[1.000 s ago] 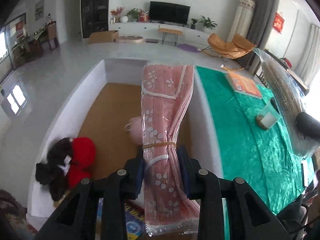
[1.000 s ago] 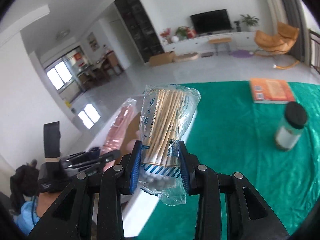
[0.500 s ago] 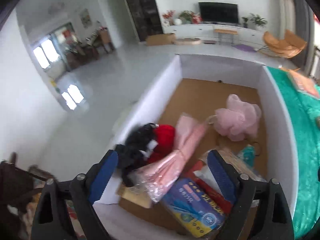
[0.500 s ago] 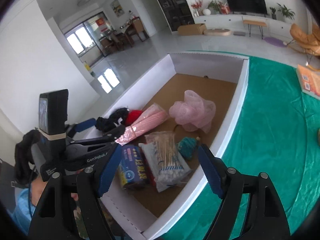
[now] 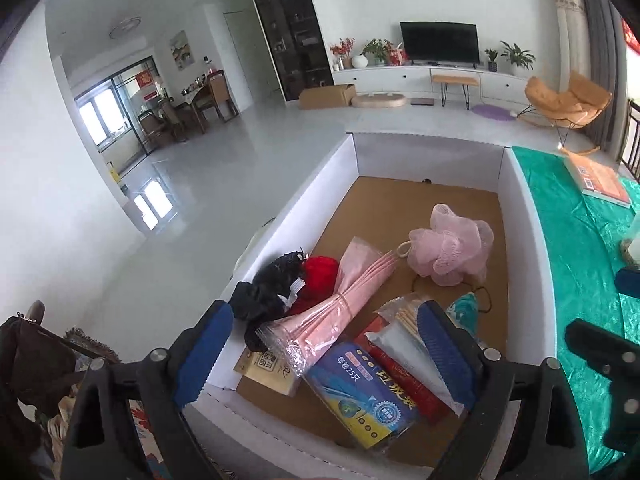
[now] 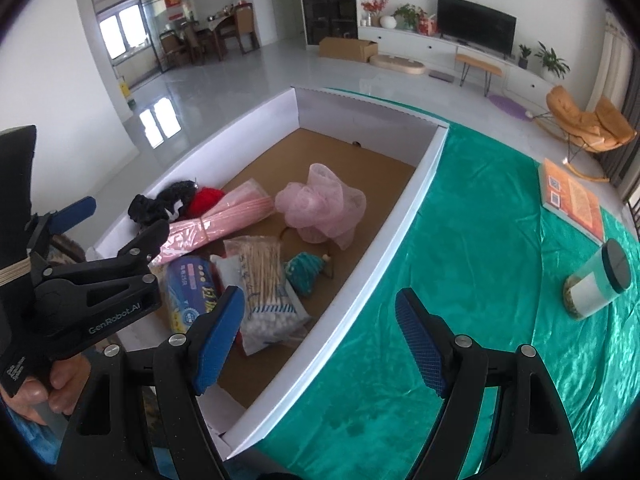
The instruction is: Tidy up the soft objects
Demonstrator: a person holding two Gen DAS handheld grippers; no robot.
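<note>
A white box (image 5: 520, 240) with a brown cardboard floor holds the soft things. The pink wrapped cloth bundle (image 5: 344, 308) lies slanted in it, resting on a black and red plush item (image 5: 288, 284). Beside it lie a bag of cotton swabs (image 6: 264, 280), a pink bath pouf (image 6: 320, 208), a teal knitted piece (image 6: 304, 272) and a blue packet (image 6: 188, 284). My left gripper (image 5: 320, 332) hovers open above the box's near end, holding nothing. Over the box's near right wall (image 6: 400, 220), my right gripper (image 6: 318, 308) is open too, nothing between its pads.
Green cloth (image 6: 480, 240) covers the table right of the box. On it stand a jar with a black lid (image 6: 596, 284) and an orange book (image 6: 572, 200). A hand (image 6: 52, 384) holds the left gripper at the box's left. Bags and fabric (image 5: 32, 360) sit lower left.
Both grippers have opened. The pink bundle left the left gripper and the cotton swab bag left the right one; both now lie in the box. Both views tilted down toward the box.
</note>
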